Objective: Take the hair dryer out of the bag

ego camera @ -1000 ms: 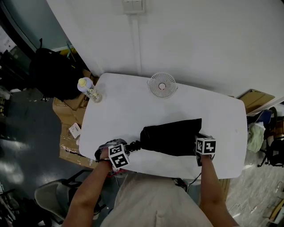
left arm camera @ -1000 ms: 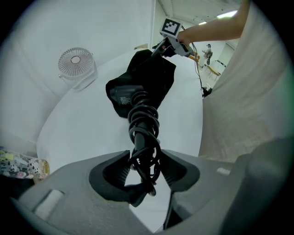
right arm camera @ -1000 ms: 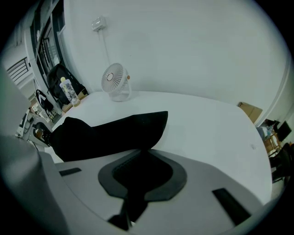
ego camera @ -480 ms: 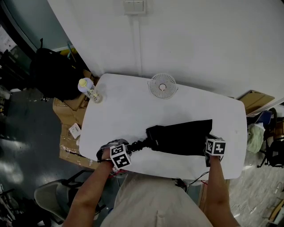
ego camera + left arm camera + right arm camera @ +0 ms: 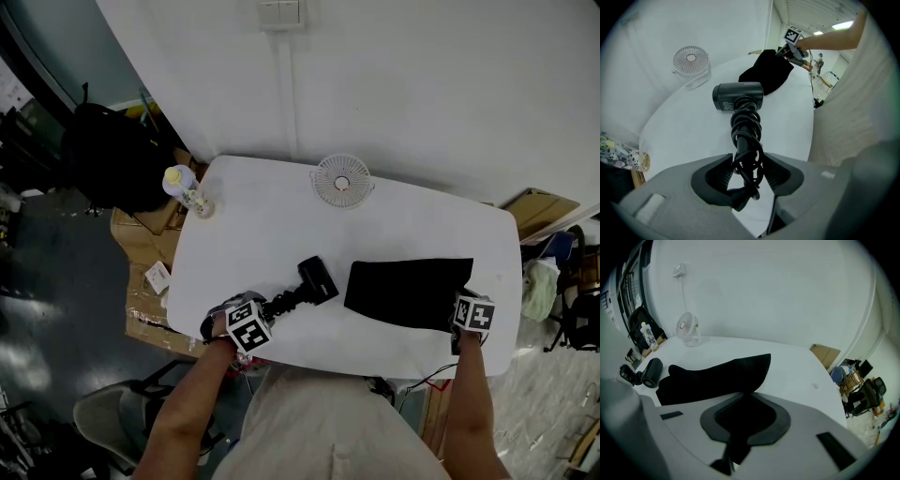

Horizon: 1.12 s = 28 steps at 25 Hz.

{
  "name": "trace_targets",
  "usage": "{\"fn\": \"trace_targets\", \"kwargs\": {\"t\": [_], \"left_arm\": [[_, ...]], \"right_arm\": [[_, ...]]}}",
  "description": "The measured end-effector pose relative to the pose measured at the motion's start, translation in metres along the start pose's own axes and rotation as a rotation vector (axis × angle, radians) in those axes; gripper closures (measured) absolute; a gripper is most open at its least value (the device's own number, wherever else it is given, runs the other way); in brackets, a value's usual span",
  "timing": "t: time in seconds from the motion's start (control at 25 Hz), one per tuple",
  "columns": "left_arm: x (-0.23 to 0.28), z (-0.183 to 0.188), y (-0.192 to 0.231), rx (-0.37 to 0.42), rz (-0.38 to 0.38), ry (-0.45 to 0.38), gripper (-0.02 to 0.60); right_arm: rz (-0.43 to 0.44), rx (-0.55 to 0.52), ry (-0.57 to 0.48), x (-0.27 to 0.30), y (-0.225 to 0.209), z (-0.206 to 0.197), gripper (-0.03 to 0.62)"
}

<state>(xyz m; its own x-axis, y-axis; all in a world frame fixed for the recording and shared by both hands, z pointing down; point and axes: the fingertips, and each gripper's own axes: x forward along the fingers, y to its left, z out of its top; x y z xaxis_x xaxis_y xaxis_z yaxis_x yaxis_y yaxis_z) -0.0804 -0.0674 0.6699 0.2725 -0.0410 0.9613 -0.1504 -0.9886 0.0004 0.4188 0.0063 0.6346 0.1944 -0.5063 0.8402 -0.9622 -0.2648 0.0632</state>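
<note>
Head view: black hair dryer [image 5: 317, 279] on white table [image 5: 262, 225], fully outside flat black fabric bag [image 5: 408, 293], near its left end.
Left gripper view: left gripper [image 5: 746, 169] clamped on dryer's cord-wrapped handle.
Right gripper view: right gripper [image 5: 744, 416] nearly closed, pinching bag's edge.

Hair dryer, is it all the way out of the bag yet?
Yes, done: the hair dryer sits on the white table, clear of the black bag. In hand: the left gripper clamps its cord-wrapped handle; the right gripper pinches the bag's edge. Left: only letting go, probably.
</note>
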Motion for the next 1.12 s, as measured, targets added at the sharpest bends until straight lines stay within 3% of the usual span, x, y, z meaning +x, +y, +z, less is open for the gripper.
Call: {"fn": "trace_targets", "kwargs": {"t": [0.48,0.76,1.04,1.12], "left_arm": [[0.001,0.000,0.000,-0.072,0.013,0.013,0.376],[0.004,0.002,0.001,-0.212,0.038,0.001,0.376],[0.012,0.012,0.000,-0.329,0.063,-0.011,0.376],[0.015,0.015,0.000,-0.360,0.069,-0.013,0.376]], "right_arm": [[0.004,0.022,-0.017,-0.004,-0.002,-0.006,0.553],[0.001,0.037,-0.054,-0.011,-0.003,-0.006,0.543],[0.029,0.100,-0.126,-0.031,-0.004,0.000,0.404],[0.036,0.124,-0.158,-0.040,-0.005,0.006,0.390]]}}
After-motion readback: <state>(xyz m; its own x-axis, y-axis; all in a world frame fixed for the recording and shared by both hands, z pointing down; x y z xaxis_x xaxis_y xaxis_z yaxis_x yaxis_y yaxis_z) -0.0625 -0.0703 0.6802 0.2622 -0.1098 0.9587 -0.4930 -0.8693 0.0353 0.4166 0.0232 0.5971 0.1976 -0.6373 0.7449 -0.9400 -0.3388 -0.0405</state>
